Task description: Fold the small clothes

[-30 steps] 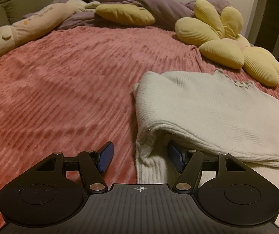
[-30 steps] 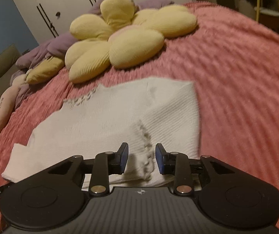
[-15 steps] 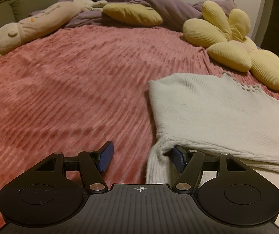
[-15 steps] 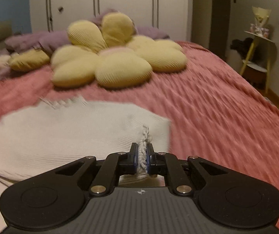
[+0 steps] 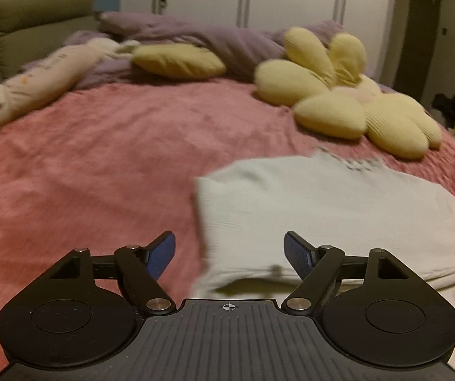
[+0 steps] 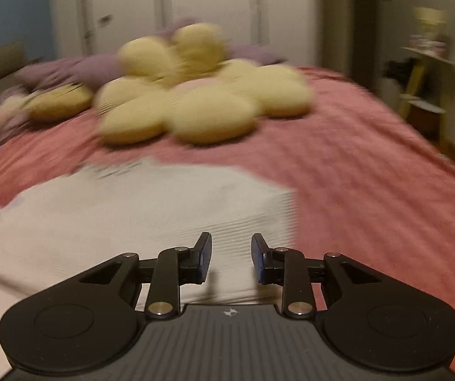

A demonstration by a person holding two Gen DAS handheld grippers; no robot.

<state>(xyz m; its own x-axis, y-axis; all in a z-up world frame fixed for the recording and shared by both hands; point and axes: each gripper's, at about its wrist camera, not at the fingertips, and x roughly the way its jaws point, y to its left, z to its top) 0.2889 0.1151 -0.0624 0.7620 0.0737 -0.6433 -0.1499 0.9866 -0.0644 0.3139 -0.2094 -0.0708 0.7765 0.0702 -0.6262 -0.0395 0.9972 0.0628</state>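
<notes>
Both grippers hung above the near hem of a white knit sweater (image 5: 338, 209) on the pink ribbed bedspread (image 5: 84, 165), each with its jaws opening and nothing between them. The left gripper (image 5: 229, 255) was spread wide, its 2 blue pads straddling the garment's left edge: the left-hand pad stood over bare bedspread, the right-hand one over knit, neither pressing on cloth. The right gripper (image 6: 231, 258) showed a narrower gap, with the sweater (image 6: 138, 219) directly beneath and ahead of it and the cloth's right edge just to its right.

From either pair of tongs the sweater ran forward and away, so its long axis appeared to lie across the 2 grippers, left to right, with a doubled layer along the near side. The lacy trimmed edge pointed away from the tongs, toward the yellow flower cushion (image 5: 348, 98) beyond it. Each hand sat over its own end of the near edge; neither looked clearly closer to the middle.

Any further fold would likely turn on that sideways axis, 1 end carried over the other. Motion blur left the hem's exact line under the right gripper uncertain. Well beyond lay a long plush toy (image 5: 33, 89) and a purple duvet (image 5: 195, 35).
</notes>
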